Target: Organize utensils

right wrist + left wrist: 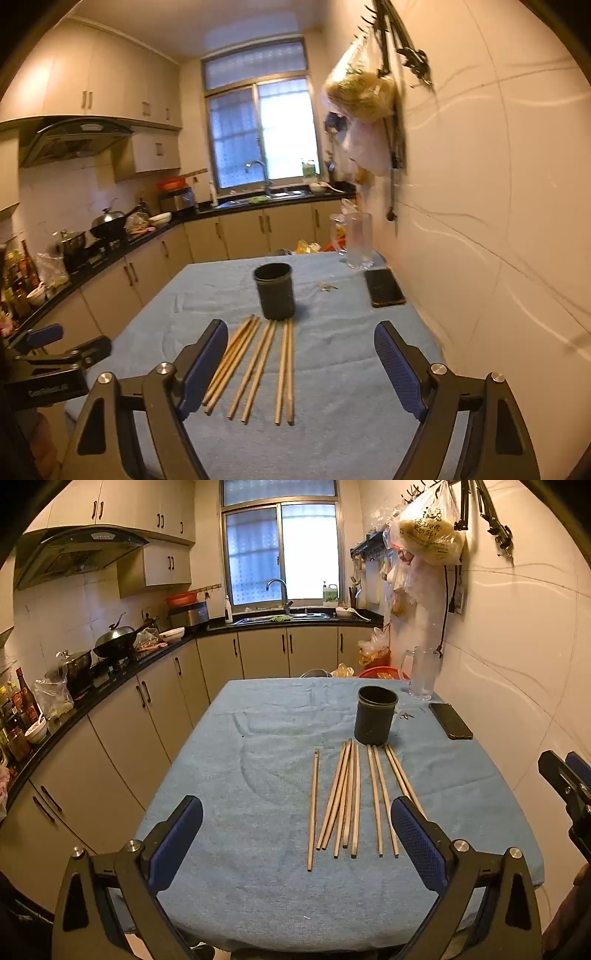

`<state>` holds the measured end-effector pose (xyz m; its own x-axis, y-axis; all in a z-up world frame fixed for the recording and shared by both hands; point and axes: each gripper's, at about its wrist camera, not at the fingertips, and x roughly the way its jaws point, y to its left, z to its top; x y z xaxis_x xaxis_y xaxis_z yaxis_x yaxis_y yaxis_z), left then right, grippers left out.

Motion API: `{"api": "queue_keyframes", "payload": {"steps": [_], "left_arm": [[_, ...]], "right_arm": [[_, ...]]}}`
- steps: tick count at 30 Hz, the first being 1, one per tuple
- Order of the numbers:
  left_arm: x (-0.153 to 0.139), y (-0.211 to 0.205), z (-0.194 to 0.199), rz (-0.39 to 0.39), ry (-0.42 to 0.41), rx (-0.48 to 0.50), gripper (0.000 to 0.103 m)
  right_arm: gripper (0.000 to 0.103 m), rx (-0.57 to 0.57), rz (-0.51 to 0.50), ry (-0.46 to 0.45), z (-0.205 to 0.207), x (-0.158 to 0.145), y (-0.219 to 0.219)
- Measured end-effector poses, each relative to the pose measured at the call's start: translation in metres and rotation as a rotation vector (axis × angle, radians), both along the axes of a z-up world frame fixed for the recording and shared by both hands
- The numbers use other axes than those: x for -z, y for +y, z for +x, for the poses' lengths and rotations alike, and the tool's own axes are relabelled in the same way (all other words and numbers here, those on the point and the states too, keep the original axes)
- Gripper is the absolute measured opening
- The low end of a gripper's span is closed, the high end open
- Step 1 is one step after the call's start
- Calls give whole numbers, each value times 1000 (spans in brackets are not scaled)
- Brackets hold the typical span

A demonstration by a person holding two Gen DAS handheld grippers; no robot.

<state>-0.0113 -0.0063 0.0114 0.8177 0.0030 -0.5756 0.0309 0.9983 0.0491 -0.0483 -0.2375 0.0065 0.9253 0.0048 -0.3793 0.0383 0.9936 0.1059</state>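
Both your left gripper (295,834) and right gripper (301,363) stand wide and empty. The chopsticks (349,797) lie ahead between the jaws, before the dark cup (376,715): light, stiff, slippery; pinch mid-length.

L wrist cam sits behind the wide-open left gripper (297,836), angled down over the near table (229,904) edge, facing the far window (280,554). R wrist cam sits behind the right gripper (301,363), further right, closer to the wall, tilted less. Both share chopsticks (347,797), black cup (376,714), phone (450,720).
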Motion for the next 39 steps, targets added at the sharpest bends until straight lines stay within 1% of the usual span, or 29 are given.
{"api": "queue_keyframes", "payload": {"steps": [1,5,6,7,8,11,14,18,22,31,39], "left_arm": [[1,-1,0,2,1,1,101],[1,-2,-3,11,2,2,101],[1,-2,-4,11,0,0,101],[1,-2,-5,10,-1,-3,101],[2,-1,-6,8,0,-5,101],[2,2,-1,-2,8,-9,101],[2,4,2,-7,14,-12,101],[3,5,3,-5,20,-16,101],[4,7,3,-10,23,-19,101],[4,9,4,-12,20,-23,101],[4,8,4,-12,18,-22,101]], "right_arm": [[84,22,-10,-6,0,1,-1],[84,89,-2,23,12,6,-15],[84,108,-35,24,16,4,-5],[84,101,-54,-6,7,1,0],[84,83,-67,-12,4,-5,1],[84,55,-35,-23,-7,-6,-2],[84,36,-16,12,6,5,-6],[84,24,-5,23,9,9,-5],[84,25,-20,16,9,9,0],[84,33,-12,5,7,8,1],[84,13,-18,-8,5,6,3]]}}
